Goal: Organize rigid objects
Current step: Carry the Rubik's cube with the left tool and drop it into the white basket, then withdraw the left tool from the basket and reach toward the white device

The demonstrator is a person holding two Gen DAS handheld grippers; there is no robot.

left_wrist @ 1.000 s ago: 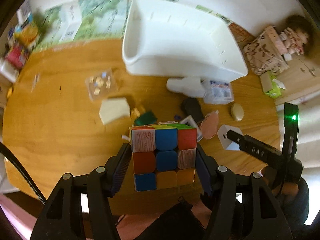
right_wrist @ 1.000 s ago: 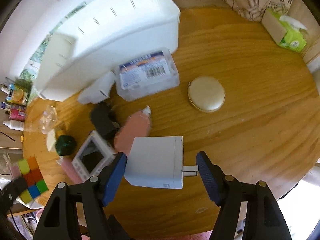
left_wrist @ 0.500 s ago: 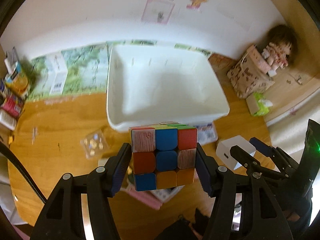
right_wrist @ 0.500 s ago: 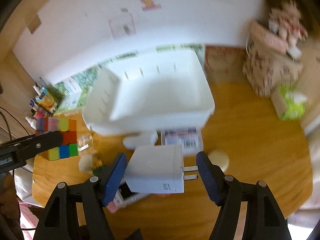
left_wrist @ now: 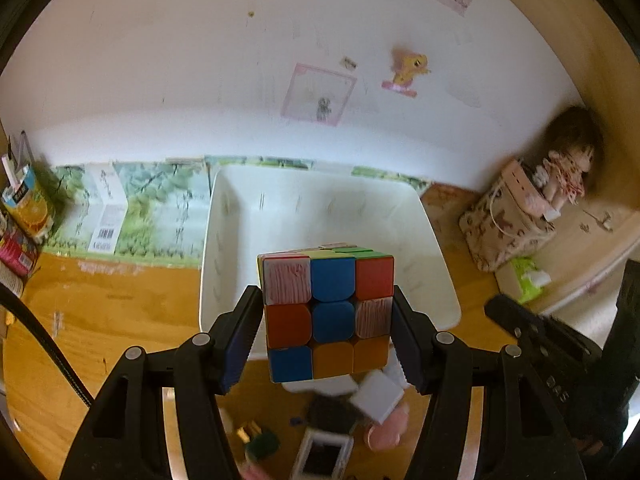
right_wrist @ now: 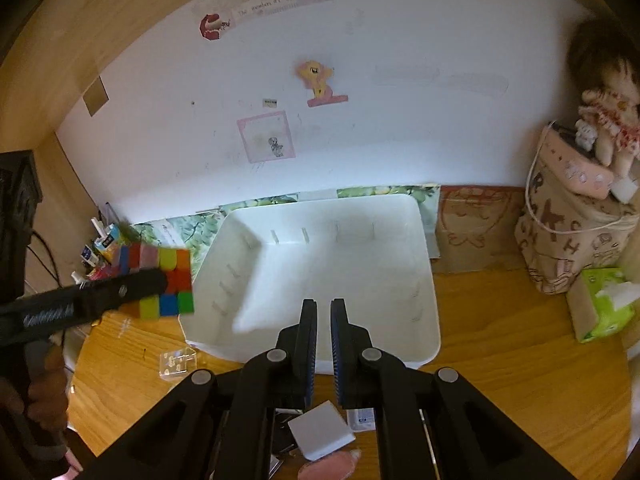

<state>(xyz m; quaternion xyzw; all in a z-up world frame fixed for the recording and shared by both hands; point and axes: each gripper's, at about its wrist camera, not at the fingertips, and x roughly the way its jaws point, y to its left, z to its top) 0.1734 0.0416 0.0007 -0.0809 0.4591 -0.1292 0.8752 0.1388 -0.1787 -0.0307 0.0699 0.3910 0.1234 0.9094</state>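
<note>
Right claw (right_wrist: 324,344) closed, empty, over white bin (right_wrist: 428,280)

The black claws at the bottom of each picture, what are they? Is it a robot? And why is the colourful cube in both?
No robot here: a person holds a hand tool with a two-finger claw in each hand, and each tool has a small camera looking along its fingers. So one picture looks from the left claw, the other from the right claw. The left claw is squeezing the puzzle cube, held up in front of a white bin; the right camera sees that same cube from the side. The right claw has just snapped shut with nothing between its fingers. A white charger shows below it, over the wooden table, among other small things.
</note>
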